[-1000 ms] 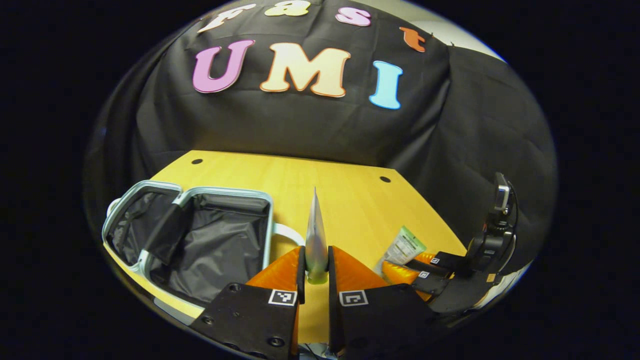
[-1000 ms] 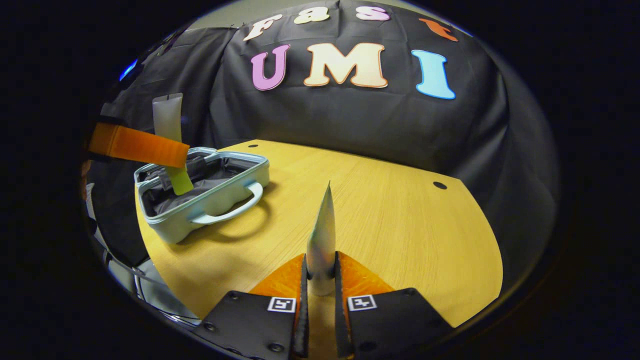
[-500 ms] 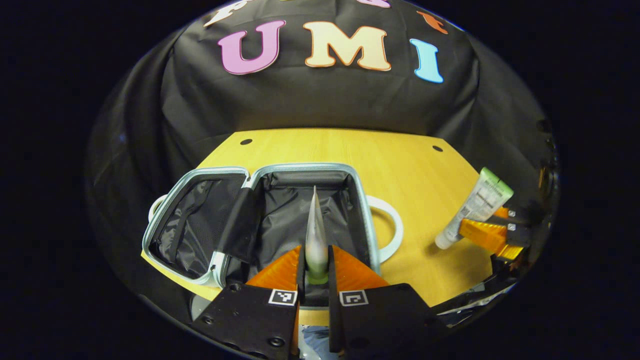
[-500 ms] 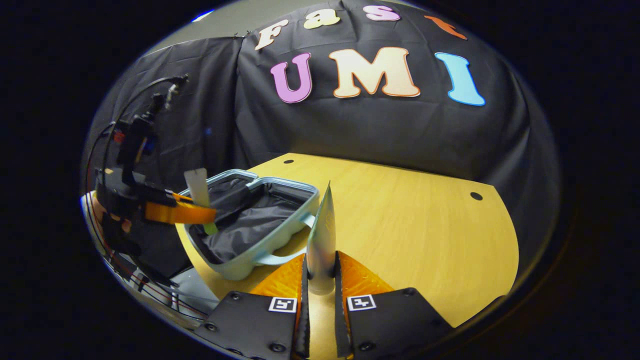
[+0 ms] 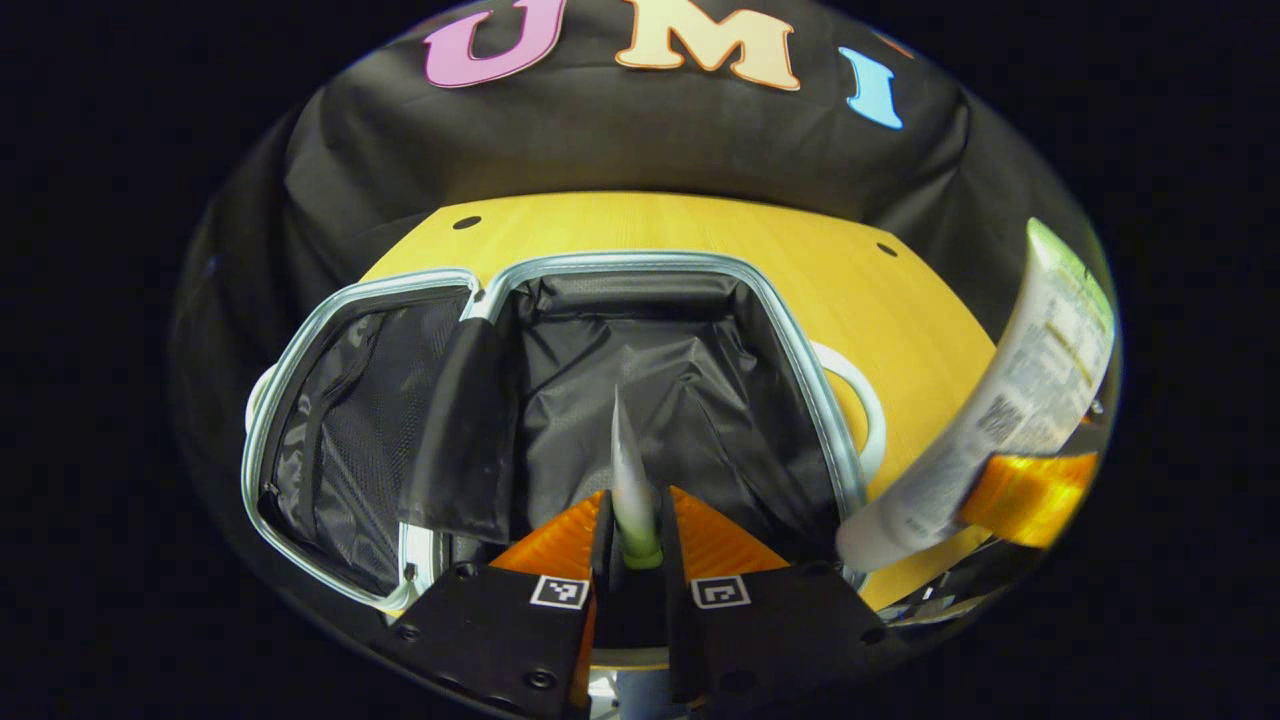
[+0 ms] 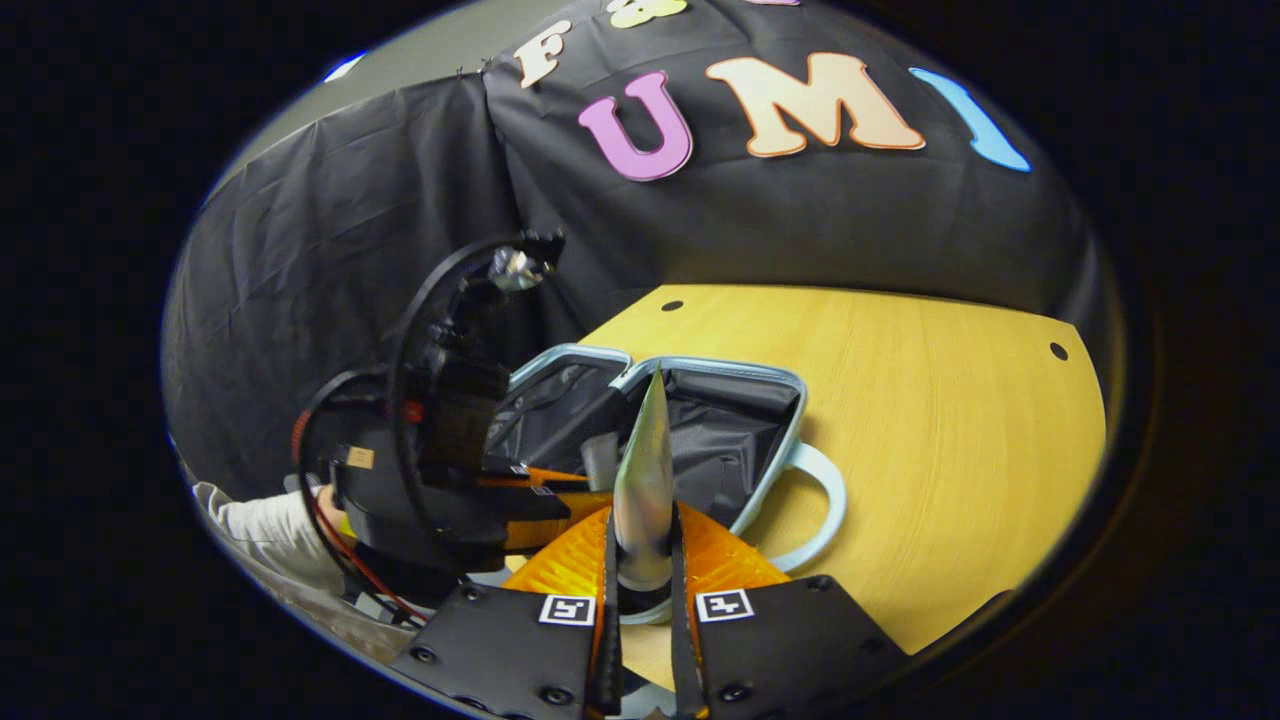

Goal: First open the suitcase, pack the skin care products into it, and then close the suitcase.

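Open suitcase (image 5: pixel 640 262) now big in the middle of the left gripper view, closer than before. Left gripper (image 5: pixel 636 520) squeezed tight on a thin tube (image 5: pixel 628 470) over the black lining. Right gripper (image 6: pixel 642 560) pinching its own tube (image 6: pixel 645 470), moved over the suitcase rim. White tube label seen at the right edge of the left gripper view.

**Count of things**

One suitcase (image 5: pixel 800 340), lying open, with two loop handles, one on each side. Two tubes: one (image 5: pixel 632 480) pinched in the left gripper (image 5: pixel 635 530), one (image 6: pixel 645 470) pinched in the right gripper (image 6: pixel 645 560). Two grippers. One table (image 5: pixel 900 300), with two holes at its far corners
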A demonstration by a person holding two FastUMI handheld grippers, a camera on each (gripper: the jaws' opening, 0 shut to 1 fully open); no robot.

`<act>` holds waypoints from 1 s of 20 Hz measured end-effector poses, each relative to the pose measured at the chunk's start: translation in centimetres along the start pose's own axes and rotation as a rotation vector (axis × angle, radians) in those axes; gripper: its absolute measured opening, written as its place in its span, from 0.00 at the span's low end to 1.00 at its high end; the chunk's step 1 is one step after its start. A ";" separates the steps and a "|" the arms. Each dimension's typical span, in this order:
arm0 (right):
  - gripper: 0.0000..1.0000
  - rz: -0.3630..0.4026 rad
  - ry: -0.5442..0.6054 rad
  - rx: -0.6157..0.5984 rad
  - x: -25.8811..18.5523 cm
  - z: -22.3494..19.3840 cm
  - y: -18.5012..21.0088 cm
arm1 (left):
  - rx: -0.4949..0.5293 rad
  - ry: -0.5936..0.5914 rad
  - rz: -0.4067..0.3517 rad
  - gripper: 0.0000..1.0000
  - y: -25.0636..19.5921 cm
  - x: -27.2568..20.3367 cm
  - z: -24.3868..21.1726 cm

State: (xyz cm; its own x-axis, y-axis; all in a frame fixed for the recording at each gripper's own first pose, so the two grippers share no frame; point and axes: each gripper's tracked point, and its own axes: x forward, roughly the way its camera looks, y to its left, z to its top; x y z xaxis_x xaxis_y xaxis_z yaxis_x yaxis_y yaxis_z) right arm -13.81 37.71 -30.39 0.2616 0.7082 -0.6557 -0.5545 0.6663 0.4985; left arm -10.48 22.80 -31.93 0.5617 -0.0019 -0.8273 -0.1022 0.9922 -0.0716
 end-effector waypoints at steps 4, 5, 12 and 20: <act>0.22 -0.047 0.116 0.050 4.1 -2.9 0.6 | -0.005 -0.125 -0.047 0.75 2.1 -2.9 3.2; 0.18 -0.068 0.140 0.070 5.2 -3.7 0.5 | -0.007 -0.142 -0.049 0.78 2.9 -3.4 4.0; 0.30 -0.190 0.127 0.097 8.6 -3.3 -1.3 | -0.118 -0.187 0.089 0.90 16.0 -5.8 5.4; 0.98 -0.246 -0.063 0.125 6.3 2.4 -2.2 | -0.212 -0.199 0.316 0.96 34.7 -6.5 4.7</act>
State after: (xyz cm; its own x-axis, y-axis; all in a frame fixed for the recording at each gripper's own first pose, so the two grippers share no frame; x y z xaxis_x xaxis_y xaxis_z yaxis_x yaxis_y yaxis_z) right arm -9.09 41.26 -34.25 0.4272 0.5320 -0.7311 -0.3673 0.8410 0.3973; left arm -13.88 57.86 -26.42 0.6208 0.3428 -0.7050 -0.4496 0.8924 0.0380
